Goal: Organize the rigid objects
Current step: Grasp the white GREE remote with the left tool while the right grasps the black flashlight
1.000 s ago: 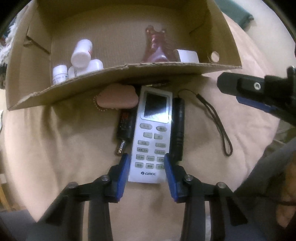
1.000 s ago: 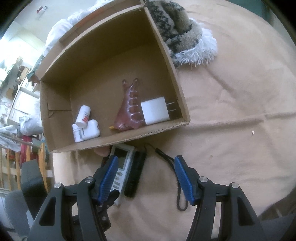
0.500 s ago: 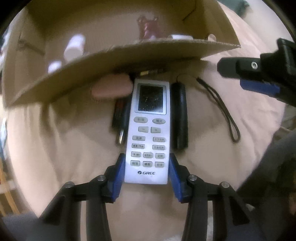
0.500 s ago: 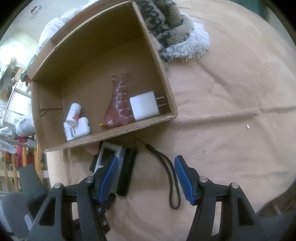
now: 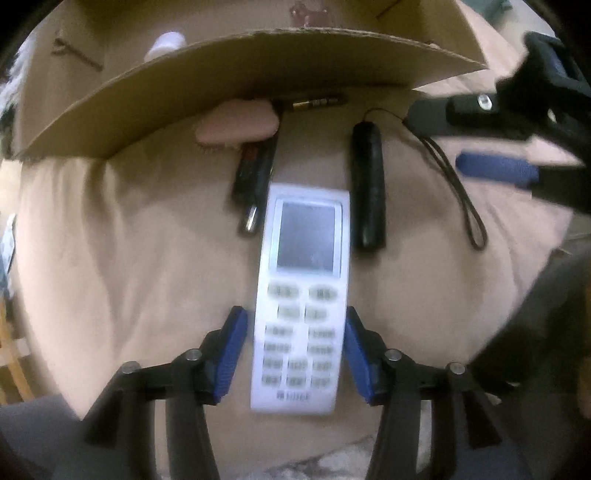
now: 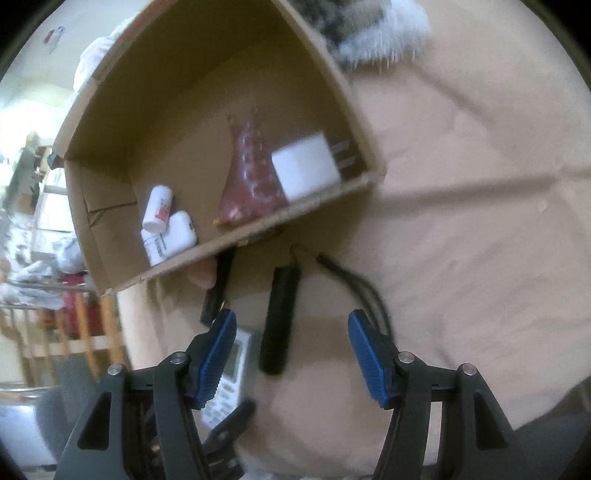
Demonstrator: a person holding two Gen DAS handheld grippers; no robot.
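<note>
A white remote control [image 5: 301,306] lies between the blue pads of my left gripper [image 5: 293,343], which is shut on its lower half; it also shows in the right wrist view [image 6: 231,373]. A black cylindrical torch [image 5: 367,184] with a wrist cord [image 5: 458,192] lies to its right. A black and red lighter-like stick [image 5: 255,181], a pink pad [image 5: 236,123] and a battery [image 5: 316,103] lie by the cardboard box [image 5: 258,70]. My right gripper [image 6: 291,350] is open and empty above the torch [image 6: 279,317].
The box [image 6: 110,221] holds white bottles [image 6: 164,225], a dark red hair claw [image 6: 249,173] and a white charger [image 6: 304,166]. A furry grey and white item [image 6: 369,33] lies behind the box. Everything rests on a tan cloth [image 6: 480,184].
My left gripper has pulled the remote back from the box, uncovering the stick and battery. My right gripper has moved closer, over the torch.
</note>
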